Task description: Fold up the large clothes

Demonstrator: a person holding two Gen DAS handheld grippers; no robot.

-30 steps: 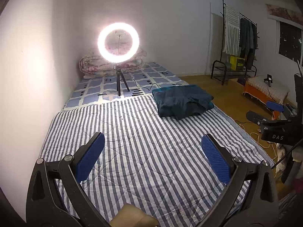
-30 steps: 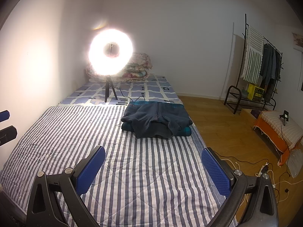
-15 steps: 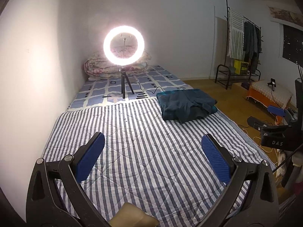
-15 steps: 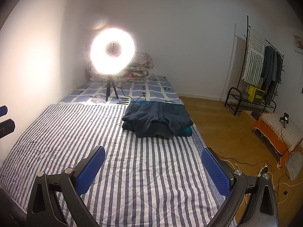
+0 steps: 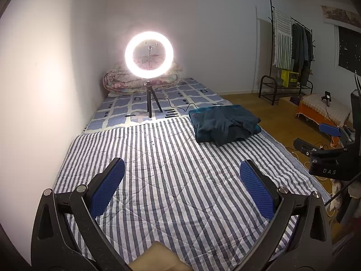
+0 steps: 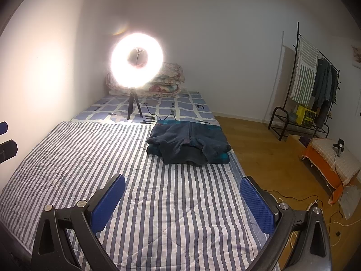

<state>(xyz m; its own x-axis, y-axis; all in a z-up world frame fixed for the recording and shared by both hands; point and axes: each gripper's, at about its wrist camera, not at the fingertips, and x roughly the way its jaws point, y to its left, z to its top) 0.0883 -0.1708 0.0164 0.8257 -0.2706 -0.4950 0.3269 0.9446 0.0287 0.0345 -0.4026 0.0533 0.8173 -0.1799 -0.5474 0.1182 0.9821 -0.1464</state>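
A dark blue fleece jacket (image 5: 225, 125) (image 6: 188, 145) lies folded in a pile on the far right part of the striped bedspread (image 5: 176, 180) (image 6: 90, 158), over a teal layer. My left gripper (image 5: 180, 188) hovers open above the near stripes, well short of the jacket, nothing between its blue pads. My right gripper (image 6: 181, 202) is likewise open and empty over the bed's near right side. In the left wrist view, the right gripper's fingers (image 5: 329, 131) show at the right edge.
A lit ring light on a tripod (image 5: 149, 56) (image 6: 136, 62) stands mid-bed with its cable trailing. Rolled quilts (image 5: 126, 81) lie by the far wall. A clothes rack (image 6: 315, 83), an orange-covered box (image 6: 331, 160) and floor cables (image 6: 293, 199) are to the right.
Both views have shifted slightly, the left one panning so the jacket and ring light sit further right. The jacket has not moved and both grippers stay open.
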